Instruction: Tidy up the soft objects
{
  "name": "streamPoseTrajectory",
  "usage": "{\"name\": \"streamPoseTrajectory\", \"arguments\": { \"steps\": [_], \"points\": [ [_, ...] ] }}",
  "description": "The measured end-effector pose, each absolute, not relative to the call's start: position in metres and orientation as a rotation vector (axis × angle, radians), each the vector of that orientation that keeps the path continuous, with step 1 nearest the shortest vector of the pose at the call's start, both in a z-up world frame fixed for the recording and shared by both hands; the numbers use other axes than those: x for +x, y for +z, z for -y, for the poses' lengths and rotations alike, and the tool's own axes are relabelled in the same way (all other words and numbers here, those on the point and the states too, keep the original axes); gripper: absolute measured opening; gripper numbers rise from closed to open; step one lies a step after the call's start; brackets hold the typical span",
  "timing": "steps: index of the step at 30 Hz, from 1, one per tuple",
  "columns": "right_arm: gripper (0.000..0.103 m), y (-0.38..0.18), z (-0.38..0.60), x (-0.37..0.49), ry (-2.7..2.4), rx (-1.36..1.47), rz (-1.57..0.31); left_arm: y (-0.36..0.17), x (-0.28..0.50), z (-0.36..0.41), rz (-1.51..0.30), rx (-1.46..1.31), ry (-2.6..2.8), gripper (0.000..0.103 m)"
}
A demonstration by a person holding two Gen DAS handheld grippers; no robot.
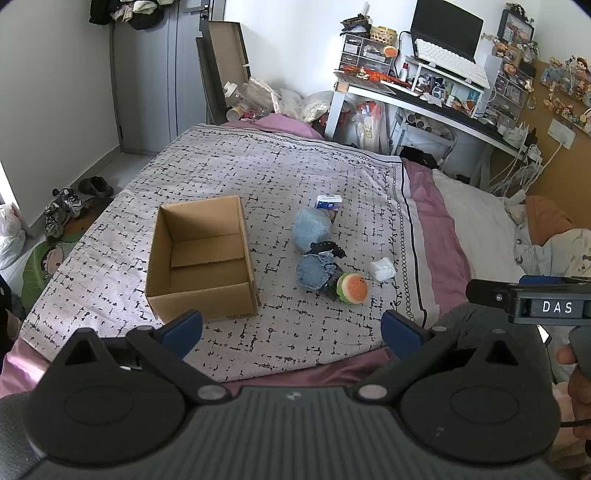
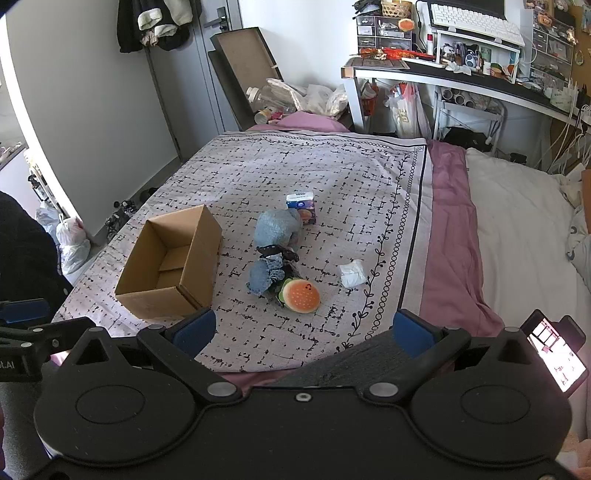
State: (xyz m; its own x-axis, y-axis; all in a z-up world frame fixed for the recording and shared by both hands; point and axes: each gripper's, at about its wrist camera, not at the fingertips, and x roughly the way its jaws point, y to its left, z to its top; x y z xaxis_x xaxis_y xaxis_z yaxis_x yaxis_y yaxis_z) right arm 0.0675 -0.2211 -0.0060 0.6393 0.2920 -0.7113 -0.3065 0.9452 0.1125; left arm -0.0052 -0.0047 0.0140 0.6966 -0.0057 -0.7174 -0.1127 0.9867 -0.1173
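On my patterned bedspread (image 1: 280, 173) sits an open box (image 1: 201, 258); both my grippers (image 1: 291, 326) (image 2: 303, 330) gape empty; only right view shows a phone (image 2: 556, 354).

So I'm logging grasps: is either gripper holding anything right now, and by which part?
Nothing is held. The left gripper and right gripper are both open and empty above the bed.

Place: bedroom in a home, lived-in. Evidence: bed (image 2: 454, 229) with patterned cover (image 2: 295, 177), pink sheet and white pillow (image 2: 517, 221); desk (image 1: 424, 99) crowded with drawer organisers, keyboard (image 1: 450, 61) and monitor (image 1: 447, 27); clothes (image 2: 155, 22) hung on the grey door; shoes (image 1: 66, 206) on the floor by the wall; figurines along the wall above the bed; bags and bottles piled in the far corner.
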Motion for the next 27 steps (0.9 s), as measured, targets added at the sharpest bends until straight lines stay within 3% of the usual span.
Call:
{"name": "streamPoseTrajectory", "arguments": {
  "steps": [27],
  "points": [
    [0.103, -0.0109, 0.2200, 0.0682, 0.346, -0.013, -0.813, 0.0077, -0.0049, 0.0071, -0.804, -0.161, 0.056, 0.102]
  ]
}}
